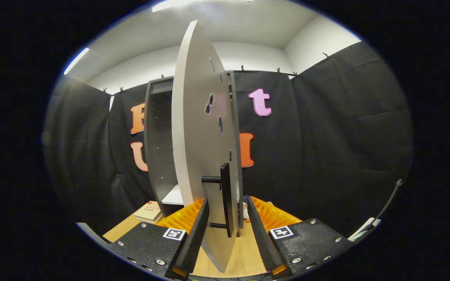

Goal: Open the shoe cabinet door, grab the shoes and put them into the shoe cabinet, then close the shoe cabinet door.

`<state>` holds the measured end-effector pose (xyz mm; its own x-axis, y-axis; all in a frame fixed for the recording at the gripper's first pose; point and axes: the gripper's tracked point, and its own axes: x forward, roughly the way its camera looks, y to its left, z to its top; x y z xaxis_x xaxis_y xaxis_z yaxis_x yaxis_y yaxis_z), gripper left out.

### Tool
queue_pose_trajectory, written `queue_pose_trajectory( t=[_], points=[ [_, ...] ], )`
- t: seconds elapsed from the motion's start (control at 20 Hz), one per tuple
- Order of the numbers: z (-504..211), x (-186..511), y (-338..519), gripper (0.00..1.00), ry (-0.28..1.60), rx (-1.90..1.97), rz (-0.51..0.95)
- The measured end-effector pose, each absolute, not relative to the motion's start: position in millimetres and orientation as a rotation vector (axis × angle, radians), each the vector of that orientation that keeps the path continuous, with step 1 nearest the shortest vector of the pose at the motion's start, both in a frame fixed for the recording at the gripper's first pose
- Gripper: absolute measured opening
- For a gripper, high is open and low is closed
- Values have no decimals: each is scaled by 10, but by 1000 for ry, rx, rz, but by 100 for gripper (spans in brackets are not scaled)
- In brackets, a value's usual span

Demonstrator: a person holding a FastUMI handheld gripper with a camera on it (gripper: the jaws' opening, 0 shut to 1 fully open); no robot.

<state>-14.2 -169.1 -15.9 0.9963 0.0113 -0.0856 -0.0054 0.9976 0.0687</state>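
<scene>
Door part open, handle between the spread fingers, no grip yet.

Lower left: a book lies on the wood floor by the cabinet, whose dark inside shows left of centre with a white shelf low down. Centre: the door stands edge-on, swung out toward the camera, hinged at the cabinet's right side, long axis upright. Its black bar handle runs vertical on the door's right face, sitting between the fingers and a bit above their tips. Gripper is wide open: left finger looks just beside the door's left face, contact unclear; right finger clear of the handle. Next move is likely to swing the door further open toward the right. Shoes can't be made out; a small pale thing sits low behind the handle.
</scene>
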Motion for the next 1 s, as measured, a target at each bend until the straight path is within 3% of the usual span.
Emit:
queue_pose_trajectory(
  t=[0.6, 1.0],
  points=[
    [-123, 119, -944, 66, 58, 174, 298],
    [-152, 457, -790, 71, 67, 146, 388]
  ],
)
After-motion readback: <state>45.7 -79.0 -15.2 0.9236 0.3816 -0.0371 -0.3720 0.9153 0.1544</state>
